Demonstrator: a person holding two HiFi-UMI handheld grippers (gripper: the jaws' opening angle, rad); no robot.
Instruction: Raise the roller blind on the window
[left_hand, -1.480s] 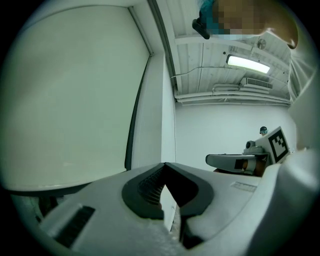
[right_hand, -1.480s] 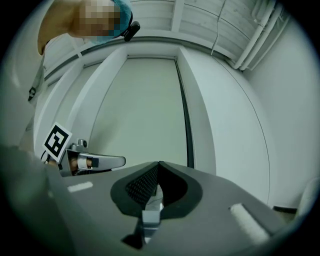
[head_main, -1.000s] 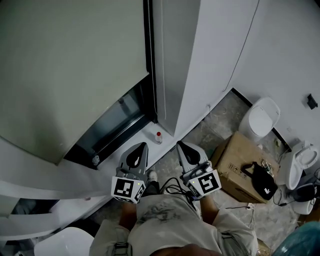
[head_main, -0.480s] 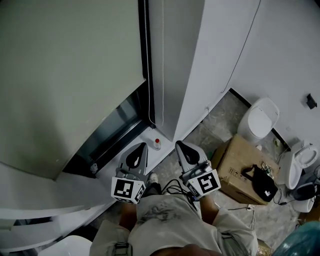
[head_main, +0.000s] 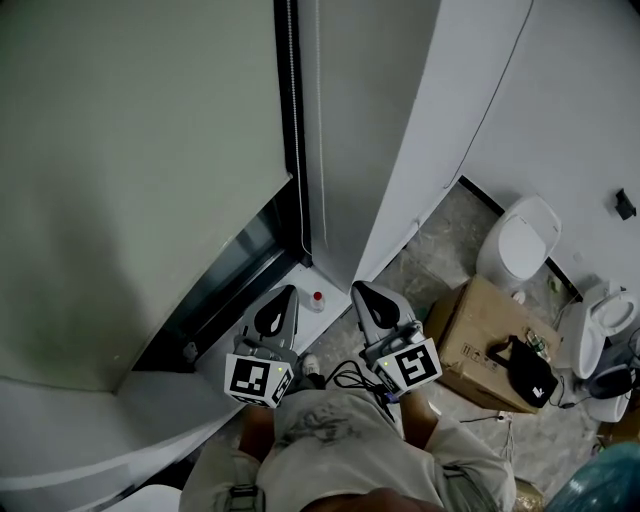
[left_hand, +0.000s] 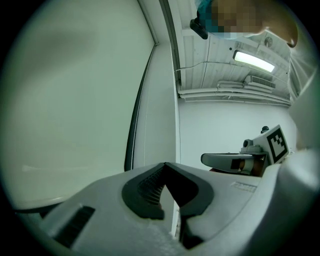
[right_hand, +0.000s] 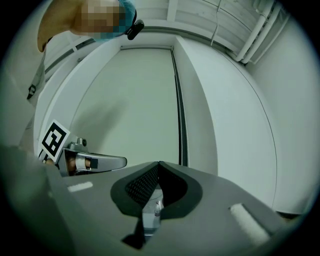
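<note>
**Roller blind** (head_main: 130, 150): a pale grey-green fabric sheet, smooth and matt. It fills the far left of the scene and is drawn down over most of the window, with a band of dark glass (head_main: 235, 262) bare beneath its bottom edge.

- **Handling (judged):** light and limp, so the cloth is not the place to grab.
- **Hold:** the bead chain (head_main: 293, 120), which hangs along the dark frame at the blind's right edge. It is thin, probably slippery, and wants a firm pinch.
- **Left gripper** (head_main: 283, 295): near, low, clenched on nothing.
- **Right gripper** (head_main: 362, 292): just beside it, likewise clenched and empty.
- **Also present:**
  - a small red-capped bottle (head_main: 318, 298) on the sill between them
  - a cardboard box (head_main: 470, 330) with a black bag (head_main: 520, 365) on it, to the right
  - a toilet (head_main: 522, 238) beyond the box
</note>
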